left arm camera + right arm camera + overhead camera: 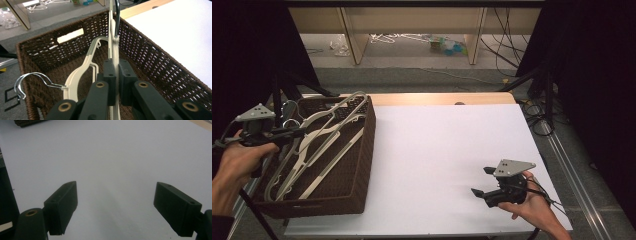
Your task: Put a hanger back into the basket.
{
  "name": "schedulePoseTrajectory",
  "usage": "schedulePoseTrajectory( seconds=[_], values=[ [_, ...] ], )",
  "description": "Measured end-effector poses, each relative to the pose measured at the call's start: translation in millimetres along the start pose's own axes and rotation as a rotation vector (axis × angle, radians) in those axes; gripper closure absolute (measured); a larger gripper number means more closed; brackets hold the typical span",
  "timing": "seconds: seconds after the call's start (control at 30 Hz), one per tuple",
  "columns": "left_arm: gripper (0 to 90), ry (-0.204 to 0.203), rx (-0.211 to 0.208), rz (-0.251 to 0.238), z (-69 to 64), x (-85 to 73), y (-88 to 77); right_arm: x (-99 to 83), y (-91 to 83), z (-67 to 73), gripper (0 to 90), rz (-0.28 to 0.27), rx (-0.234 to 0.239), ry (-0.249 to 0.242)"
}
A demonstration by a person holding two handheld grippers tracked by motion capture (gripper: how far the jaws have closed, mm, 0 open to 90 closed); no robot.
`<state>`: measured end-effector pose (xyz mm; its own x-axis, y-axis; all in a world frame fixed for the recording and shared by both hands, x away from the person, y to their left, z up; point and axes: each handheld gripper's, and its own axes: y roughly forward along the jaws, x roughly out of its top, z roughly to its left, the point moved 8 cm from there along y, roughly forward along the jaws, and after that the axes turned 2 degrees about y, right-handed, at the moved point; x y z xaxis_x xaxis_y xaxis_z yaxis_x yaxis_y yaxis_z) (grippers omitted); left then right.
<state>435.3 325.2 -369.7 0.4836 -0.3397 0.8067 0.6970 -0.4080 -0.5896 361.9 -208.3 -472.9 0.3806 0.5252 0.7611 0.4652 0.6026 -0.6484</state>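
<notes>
High view is showing your left gripper [287, 132] reaching over the near-left part of the dark brown woven wicker basket [362, 165], which is sitting at about nine o'clock on the white table top [447, 150]. You are pinching one cream plastic clothes hanger [113, 53] out of the pile of cream hangers [319, 145] lying in that basket.

Judging from the left gripper view, the step in hand is lifting this hanger clear. To do it well, you should be raising it straight up along its own flat plane, because its dark metal hook [117, 17] is pointing toward twelve o'clock in that view, close to the basket's far wall, and could be catching on the weave. A second cream hanger with a bright chrome hook [23, 81] is lying at about eight o'clock of your jaws, and its arm is curving just beside the one you are holding; a slow lift should be letting the two part without dragging.

The left tongs are closed nearly all the way, both black pads [109, 72] pressing on the thin hanger body between them.

Your right gripper [484, 181] is waiting at about five o'clock on the table, well apart from the basket. Its jaws are standing wide open over bare white surface, holding and touching nothing.
</notes>
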Motion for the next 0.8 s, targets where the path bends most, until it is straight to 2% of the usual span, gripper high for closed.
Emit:
schedulePoseTrajectory(
  seconds=[0.03,0.07,0.13,0.17,0.23,0.27,0.33,0.37,0.43,0.47,0.5,0.53,0.57,0.6,0.63,0.73,0.77,0.8],
  values=[
    [85.6,0.036,-0.005,0.013,2.8,-1.9,1.1,-0.1,0.0,-0.2,20.3,0.002,0.0,0.0],
    [85.6,-0.002,-0.005,0.008,0.7,-2.4,4.1,-0.1,0.1,-0.6,20.3,0.001,-0.001,0.0],
    [85.6,-0.016,-0.01,0.006,0.2,-4.4,8.6,-0.5,0.0,-0.3,20.3,0.001,0.0,-0.002],
    [85.6,0.003,-0.014,0.01,1.7,-5.2,10.6,-0.8,0.2,0.0,20.2,0.003,0.003,-0.003],
    [85.6,-0.007,-0.017,0.02,2.5,-8.9,14.5,-1.1,0.9,-0.2,20.3,0.006,0.006,-0.008],
    [85.6,0.021,-0.028,0.021,4.4,-10.0,16.9,-1.4,1.0,-0.2,20.3,0.007,0.006,-0.007],
    [85.6,0.016,-0.038,0.029,3.5,-12.8,21.2,-2.2,0.6,0.6,20.3,0.014,0.008,-0.001],
    [85.6,0.036,-0.045,0.035,4.2,-13.7,22.5,-2.3,1.0,0.3,20.3,0.014,0.008,-0.003],
    [85.5,-0.025,-0.046,0.049,0.2,-17.7,26.7,-2.5,1.5,0.1,20.2,0.014,0.004,-0.001],
    [85.5,-0.02,-0.047,0.053,1.3,-18.8,28.5,-2.7,1.6,0.3,20.2,0.016,0.004,-0.001],
    [85.5,-0.056,-0.048,0.057,0.1,-20.4,30.1,-2.9,1.6,0.5,20.2,0.016,0.006,-0.003],
    [85.5,-0.051,-0.049,0.062,2.1,-21.9,31.7,-2.9,1.5,0.7,20.2,0.017,0.007,-0.003],
    [85.5,-0.065,-0.045,0.063,2.6,-23.6,33.9,-3.0,1.6,0.5,20.2,0.018,0.007,-0.003],
    [85.5,-0.052,-0.051,0.07,4.2,-25.6,36.3,-3.0,1.5,0.5,20.1,0.019,0.007,-0.003],
    [85.5,-0.093,-0.051,0.086,2.6,-29.0,38.6,-2.9,1.5,0.3,20.1,0.018,0.006,-0.003],
    [85.4,-0.091,-0.051,0.125,7.5,-39.8,45.6,-3.6,1.9,0.1,20.1,0.019,0.007,-0.002],
    [85.3,-0.111,-0.055,0.132,7.4,-43.7,49.7,-4.2,2.3,0.3,20.1,0.023,0.009,-0.001],
    [85.2,-0.143,-0.054,0.118,7.4,-44.5,51.7,-4.5,2.6,0.4,20.0,0.026,0.008,-0.001]
  ],
)
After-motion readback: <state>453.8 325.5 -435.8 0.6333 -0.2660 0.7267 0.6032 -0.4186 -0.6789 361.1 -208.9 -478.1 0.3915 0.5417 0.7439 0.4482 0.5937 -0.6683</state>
